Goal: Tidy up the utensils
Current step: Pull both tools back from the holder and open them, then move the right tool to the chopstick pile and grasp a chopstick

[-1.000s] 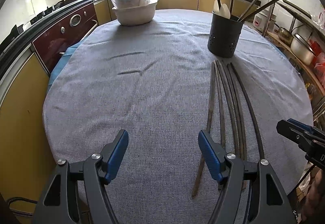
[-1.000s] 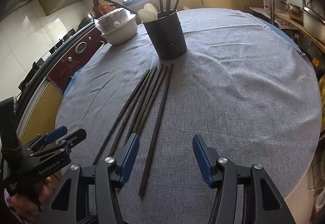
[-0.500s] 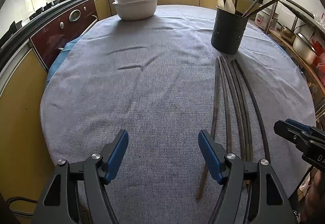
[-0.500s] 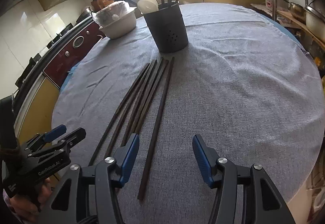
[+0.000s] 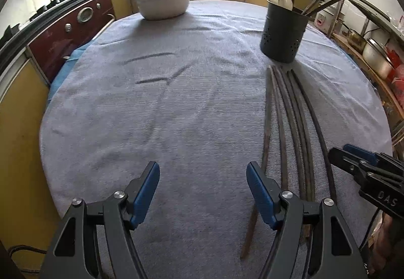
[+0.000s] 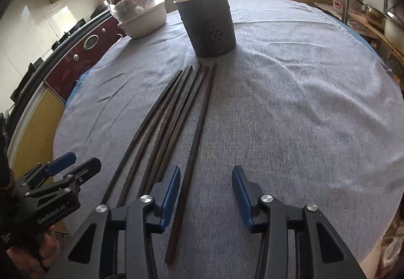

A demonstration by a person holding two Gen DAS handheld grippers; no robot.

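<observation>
Blue-padded jaws of the right gripper (image 6: 206,193) are closing, the rightmost dark wooden chopstick (image 6: 195,150) lying between them, unpressed. Four more dark chopsticks (image 6: 161,127) are fanned just left of it, all pointing toward the dark perforated metal utensil holder (image 6: 207,23). Farther left, the left gripper (image 5: 203,186) is held released over bare grey tablecloth (image 5: 176,114).

dark brown chopsticks (image 6: 194,132), dark grey perforated holder (image 6: 209,28), grey tablecloth (image 6: 290,114), white bowl (image 5: 164,4).
</observation>
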